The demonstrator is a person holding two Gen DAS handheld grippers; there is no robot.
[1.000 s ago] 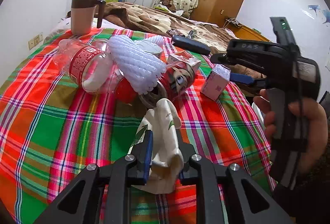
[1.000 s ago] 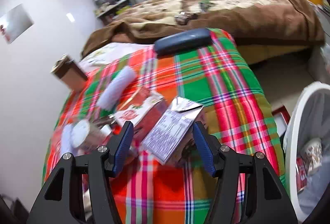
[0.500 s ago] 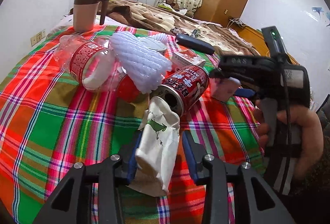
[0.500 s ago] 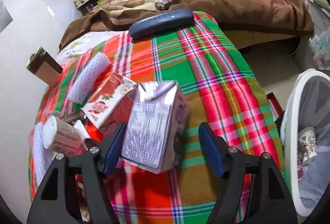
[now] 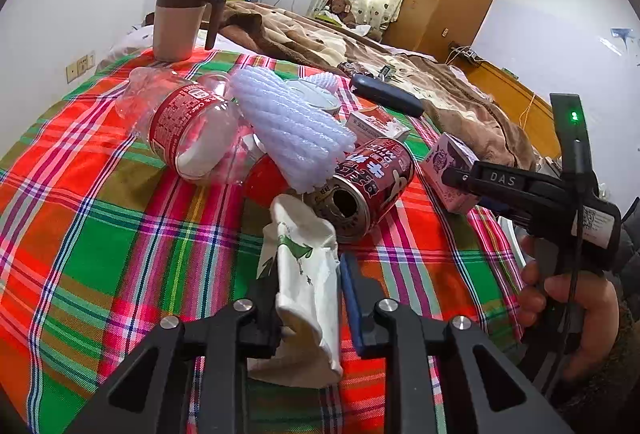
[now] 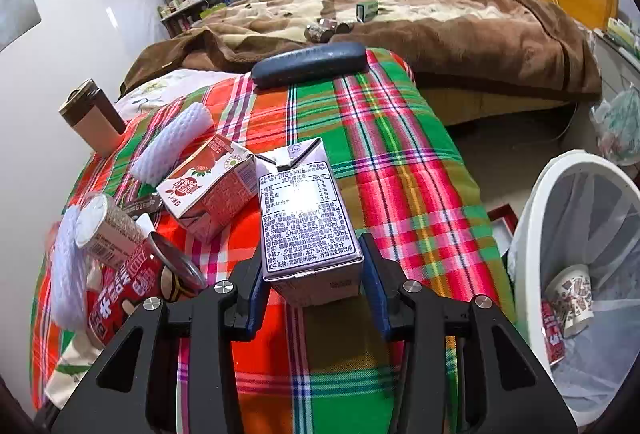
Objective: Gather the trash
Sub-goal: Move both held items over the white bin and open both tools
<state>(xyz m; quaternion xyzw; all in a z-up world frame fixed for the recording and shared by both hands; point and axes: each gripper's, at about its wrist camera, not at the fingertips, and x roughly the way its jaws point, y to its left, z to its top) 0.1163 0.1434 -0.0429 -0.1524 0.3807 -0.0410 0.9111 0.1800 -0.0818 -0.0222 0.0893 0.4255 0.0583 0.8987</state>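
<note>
we take the red can (image 5: 360, 180) as our landmark, lying on its side on the plaid cloth (image 5: 100, 234) that covers the worktop, its open mouth turned toward us.

nearest to us, just in front of the can's mouth, our left gripper (image 5: 308, 298) has its jaws around a crushed white paper cup (image 5: 306, 286). the left pad looks pressed against it and the right blue pad sits at its edge, so we judge the cup lightly pinched but not yet firmly clamped. we take it by its flattened middle because that is where the soft paper gives two faces to squeeze.

to the right of the can, our right gripper (image 6: 314, 286) straddles the base of a purple milk carton (image 6: 306, 214), jaws apart with the pads just beside its two flat sides; we cannot tell whether they touch. holding it low and square should keep the carton from twisting when we lift.

beyond the can's right side, off the worktop's edge, the white bin (image 6: 576, 274) stands on the floor, lined and already holding a paper cup, close enough for a short swing.

just behind the can lie a red carton (image 6: 208, 190), a white foam net (image 5: 288, 130) draped over the can, and a clear bottle (image 5: 184, 126) to its left. farther back stand a mug (image 5: 180, 20) and a dark case (image 6: 310, 64), which we judge are not trash.
</note>
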